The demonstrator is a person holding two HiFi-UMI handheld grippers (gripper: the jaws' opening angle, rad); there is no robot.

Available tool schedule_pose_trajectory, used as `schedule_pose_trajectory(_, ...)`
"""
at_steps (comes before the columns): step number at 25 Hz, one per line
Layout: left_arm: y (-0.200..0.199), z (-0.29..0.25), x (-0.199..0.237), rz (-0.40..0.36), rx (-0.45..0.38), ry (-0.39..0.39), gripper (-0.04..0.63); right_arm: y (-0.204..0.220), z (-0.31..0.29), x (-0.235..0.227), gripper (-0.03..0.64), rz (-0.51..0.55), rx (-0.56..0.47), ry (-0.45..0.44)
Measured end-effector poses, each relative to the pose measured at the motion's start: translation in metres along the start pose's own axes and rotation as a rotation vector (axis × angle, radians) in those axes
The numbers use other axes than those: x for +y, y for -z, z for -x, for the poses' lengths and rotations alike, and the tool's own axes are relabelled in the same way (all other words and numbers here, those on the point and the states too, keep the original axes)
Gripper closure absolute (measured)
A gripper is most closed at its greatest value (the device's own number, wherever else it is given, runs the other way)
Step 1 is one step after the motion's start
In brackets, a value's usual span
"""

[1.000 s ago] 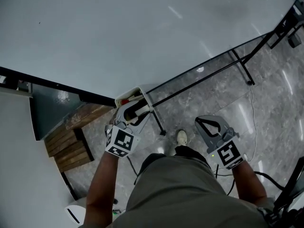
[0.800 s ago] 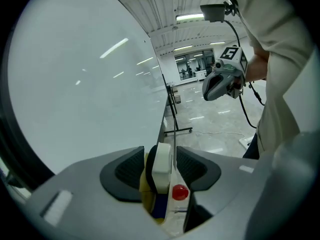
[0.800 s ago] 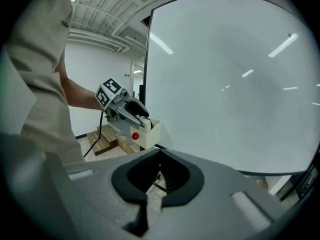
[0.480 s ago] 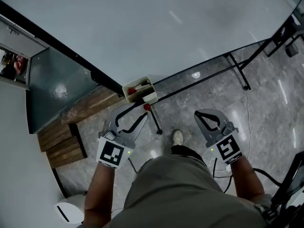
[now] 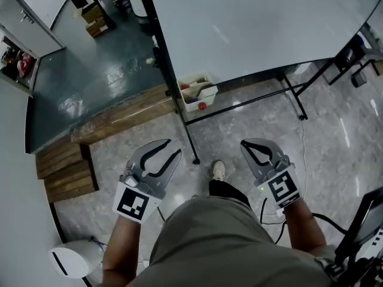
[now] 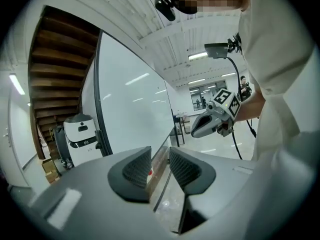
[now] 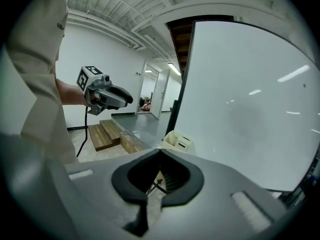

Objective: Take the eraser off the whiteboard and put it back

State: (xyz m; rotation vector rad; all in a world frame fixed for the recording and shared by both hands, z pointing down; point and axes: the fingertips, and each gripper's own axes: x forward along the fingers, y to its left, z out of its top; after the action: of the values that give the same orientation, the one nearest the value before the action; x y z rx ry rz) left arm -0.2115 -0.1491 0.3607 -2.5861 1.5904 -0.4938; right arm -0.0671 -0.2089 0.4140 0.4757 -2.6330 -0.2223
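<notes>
Closest in, both grippers sit low by the person's waist. The left gripper (image 5: 170, 149), at 7 o'clock from the tray, has its jaws half apart. They've just been closing, with nothing between them. The right gripper (image 5: 245, 144), at 5 o'clock, is clamped tight and empty. Further out is the cream tray (image 5: 209, 90) at the whiteboard's (image 5: 257, 23) bottom corner. The eraser is likely in there, but I can't pick it out. For a clean pickup, I'd spread the left jaws wide first, then straddle its long sides.

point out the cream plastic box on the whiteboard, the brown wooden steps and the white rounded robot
cream plastic box (image 5: 210, 90): head view, its right wall
brown wooden steps (image 5: 61, 180): head view, a middle tread
white rounded robot (image 5: 76, 255): head view, its top shell
</notes>
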Motion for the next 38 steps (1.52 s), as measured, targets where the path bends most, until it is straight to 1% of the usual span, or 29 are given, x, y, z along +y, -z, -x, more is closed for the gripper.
schedule_pose_trajectory(2,0.004,0.028,-0.014,0.031,-0.016,0.004,0.493,-0.007,0.008,0.03,0.614,0.007,0.008,-0.005)
schedule_pose_trajectory(6,0.016,0.08,-0.038,0.067,-0.031,0.014,0.56,-0.014,0.025,0.082,0.614,0.008,0.024,0.001)
schedule_pose_trajectory(9,0.023,0.11,-0.054,0.106,-0.031,0.028,0.584,-0.018,0.037,0.116,0.614,-0.009,0.033,0.0)
schedule_pose_trajectory(12,0.023,0.13,-0.067,0.113,-0.038,0.033,0.589,-0.026,0.048,0.142,0.614,0.0,0.037,-0.018)
schedule_pose_trajectory(16,0.017,0.147,-0.085,0.124,-0.054,0.034,0.591,-0.035,0.062,0.159,0.614,0.018,0.026,-0.03)
schedule_pose_trajectory(20,0.005,0.151,-0.106,0.111,-0.063,0.038,0.591,-0.038,0.079,0.166,0.615,0.031,0.006,-0.042)
schedule_pose_trajectory(27,-0.018,0.133,-0.163,0.163,-0.048,0.053,0.591,-0.021,0.127,0.159,0.614,0.027,-0.031,-0.07)
schedule_pose_trajectory(29,-0.027,0.122,-0.181,0.159,-0.042,0.053,0.591,-0.011,0.142,0.152,0.615,0.023,-0.044,-0.082)
schedule_pose_trajectory(32,-0.042,0.105,-0.214,0.145,-0.038,0.026,0.591,0.007,0.17,0.14,0.614,0.044,-0.058,-0.117)
schedule_pose_trajectory(34,-0.051,0.094,-0.24,0.156,-0.037,0.004,0.591,0.022,0.193,0.132,0.614,0.049,-0.056,-0.138)
schedule_pose_trajectory(38,-0.064,0.078,-0.291,0.177,-0.003,-0.033,0.591,0.051,0.231,0.121,0.614,0.047,-0.068,-0.182)
